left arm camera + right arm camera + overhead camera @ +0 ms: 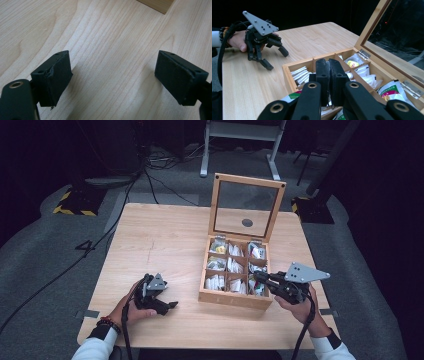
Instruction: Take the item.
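Right hand-held gripper (261, 279) clenched over the wooden box (235, 297), left one resting on the table (165, 235).
The box sits lid-up with packets (300, 73) in its compartments; the right jaws are pressed together above its near right compartment, whether they pinch anything I cannot tell. Left of the box, the left hand-held gripper (170, 306) lies released, jaws apart and empty.

Left gripper (172, 305) fingers apart; right gripper (257, 275) fingers pressed together.
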Tool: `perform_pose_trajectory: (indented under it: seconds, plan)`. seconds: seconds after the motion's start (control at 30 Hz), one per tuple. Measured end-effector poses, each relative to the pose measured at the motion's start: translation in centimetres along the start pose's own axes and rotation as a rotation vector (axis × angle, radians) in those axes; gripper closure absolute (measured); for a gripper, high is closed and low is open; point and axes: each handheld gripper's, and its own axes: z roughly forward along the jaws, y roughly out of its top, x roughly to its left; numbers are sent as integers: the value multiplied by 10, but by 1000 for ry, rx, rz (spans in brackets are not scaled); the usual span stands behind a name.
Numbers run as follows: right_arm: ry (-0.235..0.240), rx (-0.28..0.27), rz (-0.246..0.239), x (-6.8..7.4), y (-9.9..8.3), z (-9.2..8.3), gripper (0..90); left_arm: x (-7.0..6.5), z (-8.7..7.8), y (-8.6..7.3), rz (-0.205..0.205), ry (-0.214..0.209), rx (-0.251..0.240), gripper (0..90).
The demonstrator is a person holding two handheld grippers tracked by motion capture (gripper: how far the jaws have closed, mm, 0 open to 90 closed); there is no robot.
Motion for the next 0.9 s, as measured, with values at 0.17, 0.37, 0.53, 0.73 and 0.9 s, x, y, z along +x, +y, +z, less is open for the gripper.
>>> perform_pose_trajectory:
  seconds: [0.17, 0.37, 0.53, 0.73, 0.9]
  plan:
    - [20, 3, -5, 5, 1, 2, 869, 0, 0, 0, -1, 0, -1, 142]
    - [48, 10, -16, 13, 0, 5, 869, 0, 0, 0, -1, 0, 0, 142]
    - [65, 11, -23, 17, 0, 7, 869, 0, 0, 0, 0, 0, 0, 142]
    - [86, 22, -29, 23, 0, 11, 868, 0, 0, 0, -1, 0, 0, 142]
    - [101, 26, -37, 27, 0, 13, 868, 0, 0, 0, 0, 0, 0, 142]
